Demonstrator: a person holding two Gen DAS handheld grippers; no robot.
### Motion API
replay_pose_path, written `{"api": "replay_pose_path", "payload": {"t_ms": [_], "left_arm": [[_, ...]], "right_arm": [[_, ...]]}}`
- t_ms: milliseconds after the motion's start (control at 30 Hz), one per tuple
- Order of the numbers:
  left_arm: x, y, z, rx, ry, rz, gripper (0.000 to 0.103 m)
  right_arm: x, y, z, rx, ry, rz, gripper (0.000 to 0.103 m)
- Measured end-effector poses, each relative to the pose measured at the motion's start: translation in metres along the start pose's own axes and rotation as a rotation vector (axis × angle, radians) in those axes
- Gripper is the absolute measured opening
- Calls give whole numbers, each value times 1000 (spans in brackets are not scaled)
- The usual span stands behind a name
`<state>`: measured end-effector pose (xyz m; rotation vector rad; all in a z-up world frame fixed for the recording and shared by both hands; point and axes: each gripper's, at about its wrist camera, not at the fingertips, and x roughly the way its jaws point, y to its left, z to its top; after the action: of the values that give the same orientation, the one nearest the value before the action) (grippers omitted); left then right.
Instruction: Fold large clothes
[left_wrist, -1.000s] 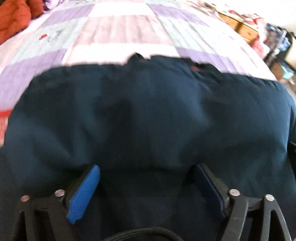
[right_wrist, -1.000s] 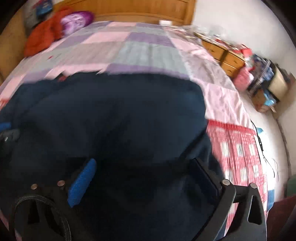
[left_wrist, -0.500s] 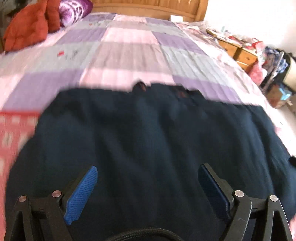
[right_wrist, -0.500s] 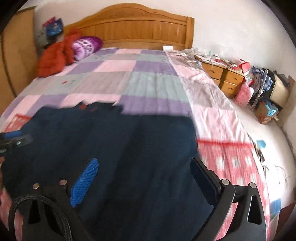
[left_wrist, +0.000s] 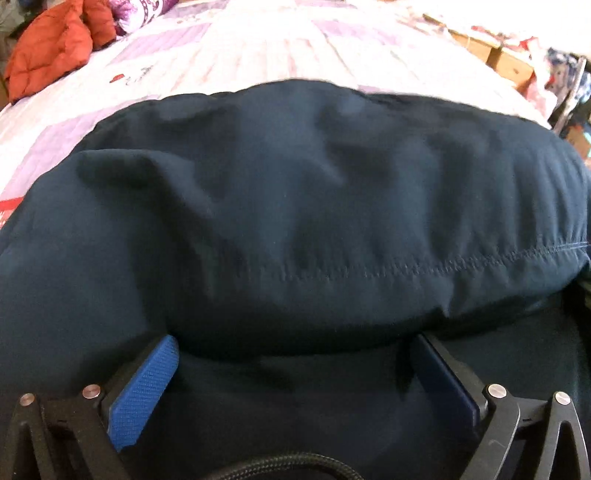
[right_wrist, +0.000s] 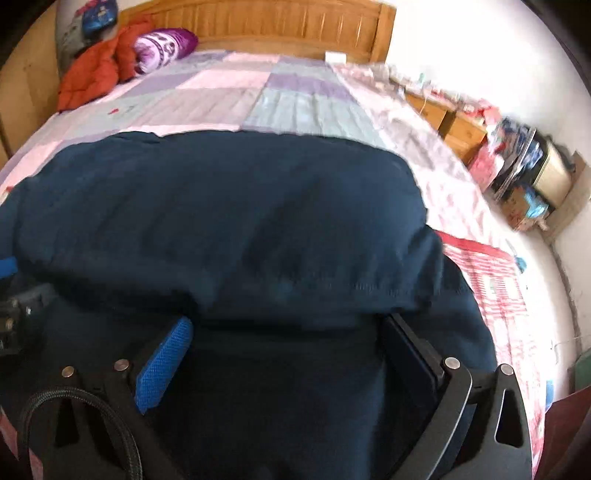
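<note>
Navy garment (left_wrist: 295, 206), long axis crosswise, hem fold nearest

A quilted bed (right_wrist: 295, 99) is carrying a navy garment (right_wrist: 236, 221) just ahead of the claws, an orange jacket (right_wrist: 92, 74) lying far ahead-left.

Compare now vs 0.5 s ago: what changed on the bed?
Both cameras dropped close to the navy garment; a doubled layer with a stitched hem now bulges over the tips of the left gripper and right gripper. Both stay open. The quilt and orange bedding are unmoved.
</note>
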<state>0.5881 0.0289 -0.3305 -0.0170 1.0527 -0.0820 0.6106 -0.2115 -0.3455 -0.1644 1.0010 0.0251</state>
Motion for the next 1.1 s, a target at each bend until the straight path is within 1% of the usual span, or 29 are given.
{"api": "replay_pose_path", "payload": {"t_ms": [67,100,133,167,200,233,267,300,333,367,400,433,500,533,567,600,633,667,700,733,767,833,900,967,1000,1033,1067,1100], "left_arm": [[1,-1,8,0,20,9,103],[-1,0,12,-7,27,8,103],[-8,2,15,-28,11,-12,102],[-17,2,19,-59,-12,-51,102],[-22,2,22,-83,-31,-94,102],[-24,-2,25,-96,-45,-127,102],[-21,-7,29,-101,-47,-132,102],[-15,-14,33,-99,-33,-134,102],[-6,-20,37,-96,-12,-96,98],[4,-21,40,-90,11,-73,100],[13,-18,44,-87,23,-85,102],[20,-12,48,-85,16,-98,103],[27,1,57,-48,2,-62,103],[28,10,61,-31,-10,-53,103],[28,20,64,-14,-28,-12,103],[30,34,64,-1,-40,52,103],[32,52,62,-14,-36,90,103],[36,74,63,-49,-24,66,103],[39,90,62,-71,-16,47,103],[42,103,63,-69,-17,83,103],[43,112,65,-63,-24,137,103],[45,136,66,-111,-27,182,103],[52,163,64,-210,2,197,103],[59,182,62,-301,32,175,103],[61,185,62,-323,47,164,103],[58,183,61,-317,47,183,103],[53,174,65,-303,42,221,102],[45,167,68,-283,18,229,101]], "right_arm": [[9,-7,14,2,17,12,103],[6,-11,20,4,16,16,103],[-5,-12,25,20,-7,17,103],[-15,-13,30,40,-48,21,102],[-27,-11,32,57,-102,44,102],[-43,-3,34,51,-167,95,102],[-46,9,37,12,-189,124,102],[-44,20,40,-26,-179,144,102],[-35,27,43,-35,-148,176,102],[-21,27,47,-17,-106,203,102],[-6,24,49,-2,-63,195,102],[7,17,50,1,-41,158,102],[20,-6,51,22,-46,111,102],[25,-27,53,66,-49,83,102],[32,-52,51,123,-39,46,102],[38,-73,51,173,-24,33,103],[49,-106,46,266,10,33,103],[52,-126,44,317,32,21,103],[55,-144,42,351,44,-29,103],[57,-157,39,352,56,-103,103],[58,-164,36,344,66,-123,103],[62,-165,28,318,75,-122,103],[62,-156,29,275,52,-151,103],[63,-151,29,267,49,-160,103],[61,-153,26,266,51,-164,103],[58,-151,30,251,48,-197,102],[49,-145,35,221,18,-248,102],[39,-138,38,194,-25,-266,99]]}}
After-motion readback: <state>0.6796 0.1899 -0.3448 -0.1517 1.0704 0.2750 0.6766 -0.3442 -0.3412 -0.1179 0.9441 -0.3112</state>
